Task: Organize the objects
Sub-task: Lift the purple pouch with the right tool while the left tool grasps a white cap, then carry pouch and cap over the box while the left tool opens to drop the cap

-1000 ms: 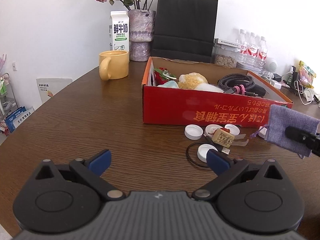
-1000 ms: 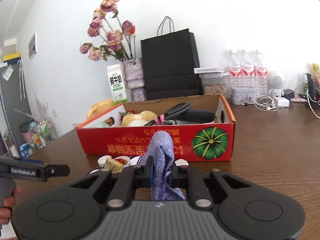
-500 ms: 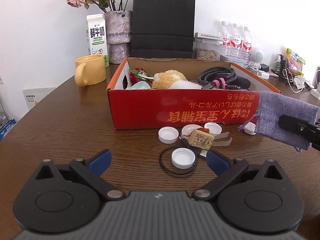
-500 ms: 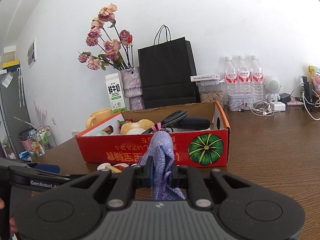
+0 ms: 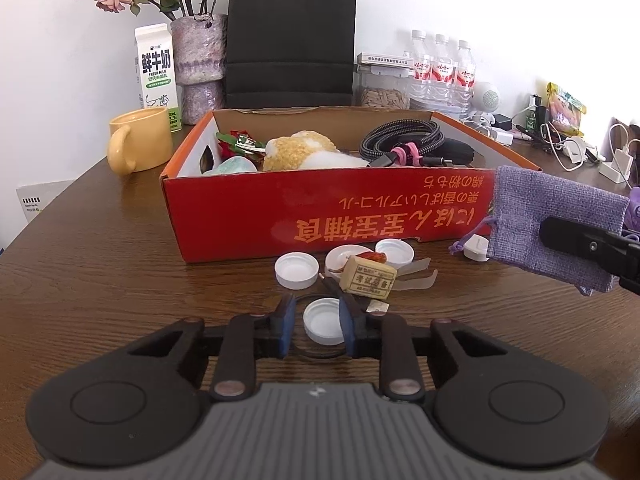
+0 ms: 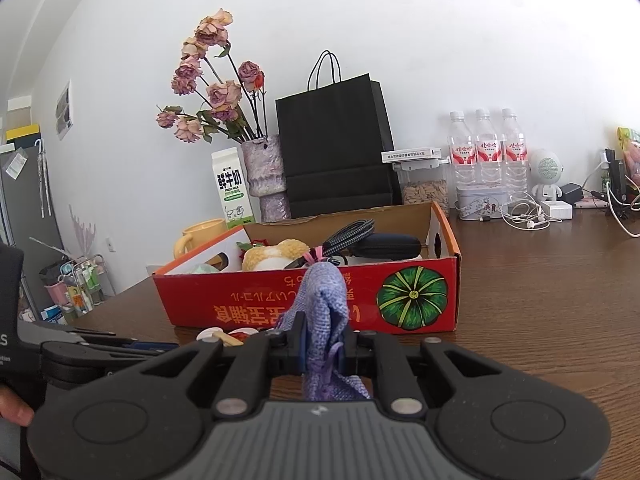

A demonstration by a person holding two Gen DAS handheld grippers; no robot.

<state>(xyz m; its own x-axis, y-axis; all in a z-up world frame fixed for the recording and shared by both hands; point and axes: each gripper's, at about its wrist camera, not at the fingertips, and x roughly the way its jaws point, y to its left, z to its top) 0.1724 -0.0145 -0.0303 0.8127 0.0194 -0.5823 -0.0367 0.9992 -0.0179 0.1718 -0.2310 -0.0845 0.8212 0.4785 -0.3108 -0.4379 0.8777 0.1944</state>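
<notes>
A white bottle cap [image 5: 322, 322] lies open side up inside a thin black ring [image 5: 316, 356] on the brown table. My left gripper [image 5: 316, 326] is low over it, its jaws closing, and the blue pads [image 5: 285, 330] hug the cap on both sides. My right gripper [image 6: 322, 350] is shut on a purple cloth pouch [image 6: 324, 300]. That pouch [image 5: 554, 226] hangs above the table at the right of the left wrist view. The red cardboard box [image 5: 360, 216] behind holds a plush toy, a coiled cable and small items.
Two more white caps [image 5: 297, 270], a tan labelled block [image 5: 368, 280] and clear scraps lie before the box. A yellow mug [image 5: 140, 140], milk carton [image 5: 157, 72], vase, black paper bag [image 5: 290, 40] and water bottles [image 5: 440, 68] stand behind. Chargers and cables sit far right.
My left gripper moved forward and down onto the near white cap, and its wide-open jaws have drawn in around it. The right gripper kept still with the pouch.
</notes>
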